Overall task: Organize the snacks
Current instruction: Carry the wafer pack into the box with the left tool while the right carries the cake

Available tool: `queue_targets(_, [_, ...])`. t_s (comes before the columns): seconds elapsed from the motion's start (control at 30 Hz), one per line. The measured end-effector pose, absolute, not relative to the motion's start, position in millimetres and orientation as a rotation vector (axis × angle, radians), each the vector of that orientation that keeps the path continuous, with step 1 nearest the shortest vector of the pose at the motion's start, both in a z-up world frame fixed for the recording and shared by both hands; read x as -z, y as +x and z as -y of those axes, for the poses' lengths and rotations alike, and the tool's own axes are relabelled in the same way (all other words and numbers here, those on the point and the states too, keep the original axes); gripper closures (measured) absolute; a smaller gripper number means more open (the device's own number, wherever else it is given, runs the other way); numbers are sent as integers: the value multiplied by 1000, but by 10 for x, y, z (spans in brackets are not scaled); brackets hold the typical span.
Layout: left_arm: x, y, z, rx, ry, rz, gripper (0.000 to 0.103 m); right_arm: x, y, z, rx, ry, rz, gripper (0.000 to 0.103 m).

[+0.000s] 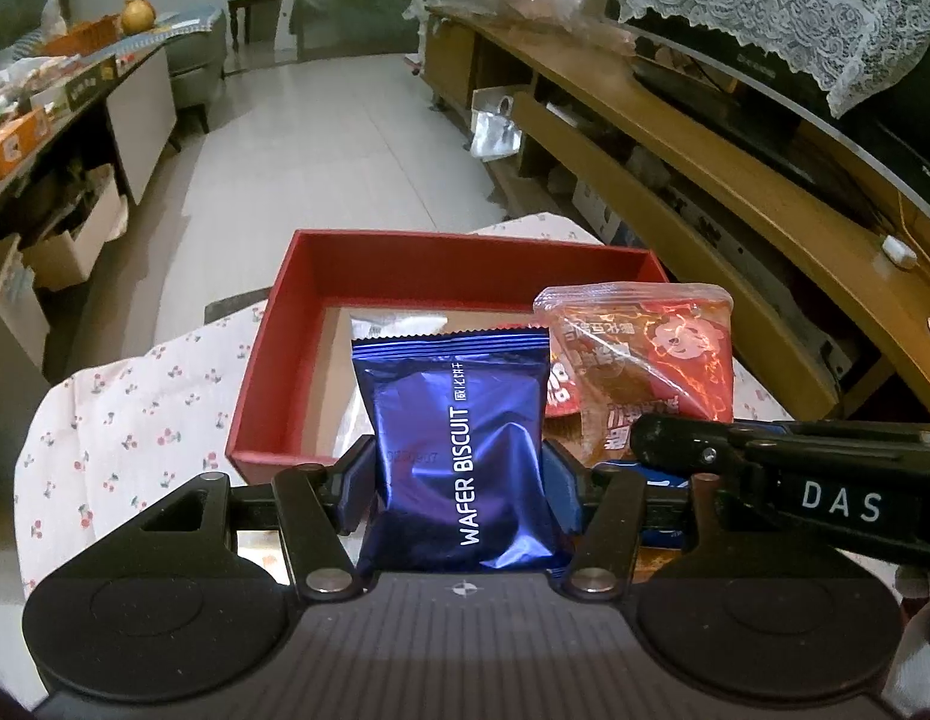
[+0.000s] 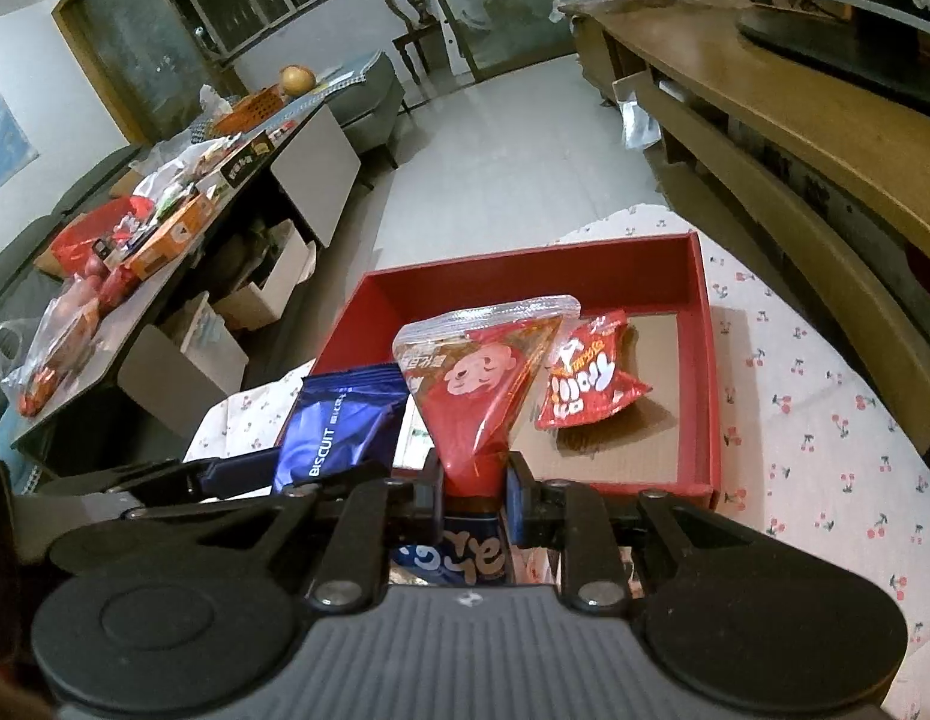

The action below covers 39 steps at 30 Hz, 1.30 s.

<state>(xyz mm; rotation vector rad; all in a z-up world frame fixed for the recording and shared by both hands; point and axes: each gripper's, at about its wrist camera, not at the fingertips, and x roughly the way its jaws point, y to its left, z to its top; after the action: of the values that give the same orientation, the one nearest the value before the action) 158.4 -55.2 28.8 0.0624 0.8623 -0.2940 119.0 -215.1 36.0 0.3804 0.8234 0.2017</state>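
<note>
Squarely between left gripper [image 1: 459, 480] fingers: wafer biscuit [image 1: 459, 450].

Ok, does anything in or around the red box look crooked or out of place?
One thing: the red snack bag already in the red box lies crumpled and tilted. The blue wafer packet and red pouch are just held above it.

A white cloth printed with small red cherries [image 2: 825, 420] covers the surface in the foreground. Beyond it stretches a pale tiled floor [image 1: 345, 138]. Along the right runs a long wooden TV stand [image 1: 735, 168], carrying a black television draped with a white lace cover [image 1: 783, 6]. On the left, a dark cluttered counter [image 2: 165, 276] holds an orange cardboard box [image 2: 171, 240], and a round yellow fruit [image 2: 297, 79] sits farther back. A dark wooden chair [image 2: 414, 18] stands by the far wall.
</note>
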Motion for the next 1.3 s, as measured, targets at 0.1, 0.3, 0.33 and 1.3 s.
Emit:
queue_targets(0.1, [-292, 1634, 572, 293, 67, -856, 40, -362, 1255, 2172, -196, 380, -819, 77])
queue_targets(0.3, [-285, 1742, 630, 288, 78, -848, 40, -346, 1368, 2224, -180, 383, -817, 77])
queue_targets(0.33, [-284, 1754, 634, 287, 78, -847, 40, -343, 1386, 2233, -178, 384, -815, 77])
queue_targets(1.3, [130, 2363, 752, 208, 99, -905, 40, 79, 2106, 2266, -129, 352, -882, 77])
